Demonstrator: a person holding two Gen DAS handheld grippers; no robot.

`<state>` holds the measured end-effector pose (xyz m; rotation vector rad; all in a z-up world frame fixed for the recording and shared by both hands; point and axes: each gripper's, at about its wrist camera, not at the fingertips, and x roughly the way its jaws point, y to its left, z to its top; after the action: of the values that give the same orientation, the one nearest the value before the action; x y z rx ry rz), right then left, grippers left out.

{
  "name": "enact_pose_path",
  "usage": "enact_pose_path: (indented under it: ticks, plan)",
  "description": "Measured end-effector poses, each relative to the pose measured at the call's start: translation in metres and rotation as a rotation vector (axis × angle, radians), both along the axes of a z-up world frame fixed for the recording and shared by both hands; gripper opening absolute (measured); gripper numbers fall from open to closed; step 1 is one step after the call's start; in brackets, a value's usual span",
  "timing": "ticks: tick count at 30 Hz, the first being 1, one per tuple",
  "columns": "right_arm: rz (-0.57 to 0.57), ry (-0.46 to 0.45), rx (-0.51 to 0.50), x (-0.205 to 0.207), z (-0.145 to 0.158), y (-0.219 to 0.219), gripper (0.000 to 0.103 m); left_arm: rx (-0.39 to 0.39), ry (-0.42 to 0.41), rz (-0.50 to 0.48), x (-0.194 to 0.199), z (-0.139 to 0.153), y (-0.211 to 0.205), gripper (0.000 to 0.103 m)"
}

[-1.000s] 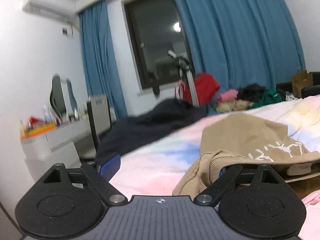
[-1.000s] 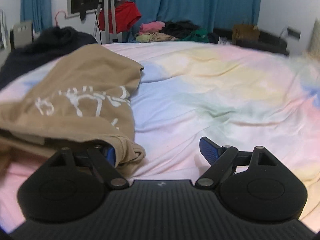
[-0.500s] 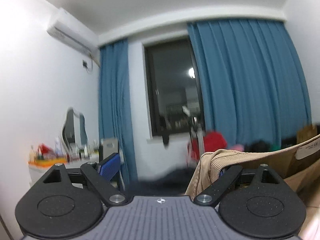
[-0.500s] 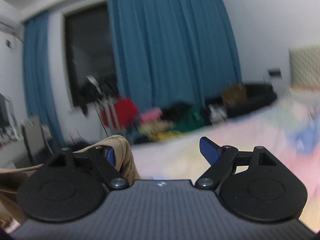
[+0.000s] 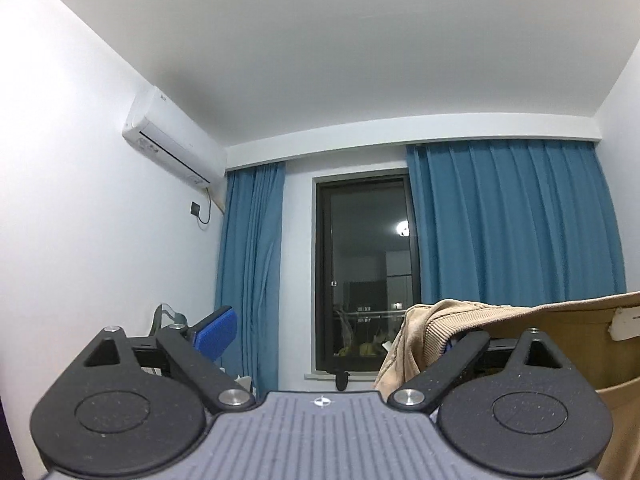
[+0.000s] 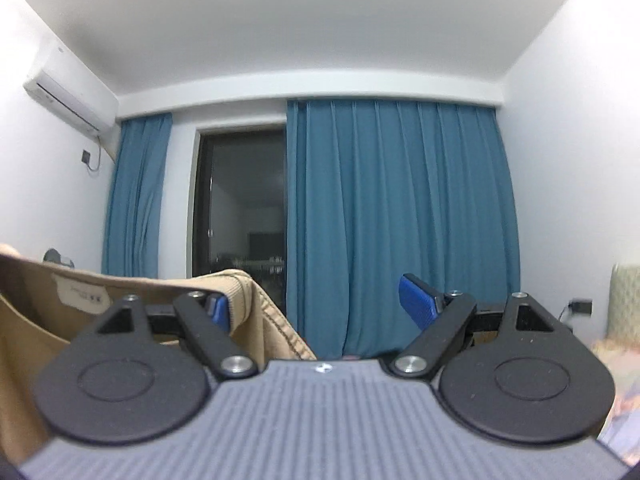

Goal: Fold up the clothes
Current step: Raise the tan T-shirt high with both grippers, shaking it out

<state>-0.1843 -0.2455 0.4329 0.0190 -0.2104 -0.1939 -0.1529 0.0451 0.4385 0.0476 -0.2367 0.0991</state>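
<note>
Tan sweatshirt [image 5: 540,320] is up in the air, stretched between the two tools, its ribbed hem edge draped over the inner finger of each; a white care label [image 5: 626,322] shows on the inside face, so the inside faces the cameras. Left tool [image 5: 328,340]: jaws spread wide, blue pad [image 5: 214,334] on its left finger bare, right finger buried under ribbed tan cloth, so the garment hangs hooked on that finger, not pinched. Right tool [image 6: 316,312]: same story mirrored, jaws apart, right finger pad [image 6: 416,306] bare, left finger wrapped by the cloth with a strip of blue showing. Both cameras tilt up at the ceiling, blue curtains [image 6: 396,216], dark window [image 5: 364,272] and wall air conditioner [image 5: 172,142]; bed not visible in the left view, only a blurred pastel patch low right in the right view. Step, as I read it: lift-and-spread phase, garment raised to open it out before laying flat. Next move calls for lowering both tools together, keeping the hem taut between them, laying the sweatshirt flat on the bed, then sliding the fingers out. Risk: with nothing clamped, cloth could slip off a finger on a fast drop.
</note>
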Motion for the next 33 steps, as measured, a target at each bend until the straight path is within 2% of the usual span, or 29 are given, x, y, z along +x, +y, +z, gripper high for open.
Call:
enact_pose_path:
  ticks: [3,5,7,13,18,20,24,29,33]
  plan:
    - [0.004,-0.007,-0.025,-0.014,0.012,0.004,0.083,-0.041,0.02,-0.024,-0.005,0.01,0.003,0.095]
    - [0.005,0.018,-0.043,-0.01,0.012,0.005,0.085,-0.067,0.042,-0.041,-0.002,0.013,0.006,0.095]
    - [0.009,0.065,-0.059,0.004,0.008,0.004,0.084,-0.064,0.089,-0.044,0.023,0.004,0.006,0.095]
    - [0.01,0.28,-0.007,0.107,-0.034,-0.018,0.084,-0.02,0.221,-0.029,0.153,-0.055,-0.012,0.096]
    - [-0.042,0.348,0.008,0.225,-0.078,-0.037,0.083,0.019,0.298,-0.024,0.274,-0.106,-0.035,0.096]
    - [-0.071,0.37,0.011,0.274,-0.099,-0.044,0.083,0.049,0.322,-0.032,0.327,-0.138,-0.048,0.096]
    - [-0.122,0.468,0.017,0.374,-0.176,-0.06,0.083,0.112,0.386,-0.053,0.431,-0.21,-0.073,0.096]
    - [-0.126,0.584,0.047,0.481,-0.299,-0.079,0.083,0.197,0.534,-0.109,0.538,-0.341,-0.093,0.096]
    - [-0.123,0.713,0.114,0.546,-0.396,-0.096,0.083,0.289,0.626,-0.17,0.587,-0.431,-0.101,0.096]
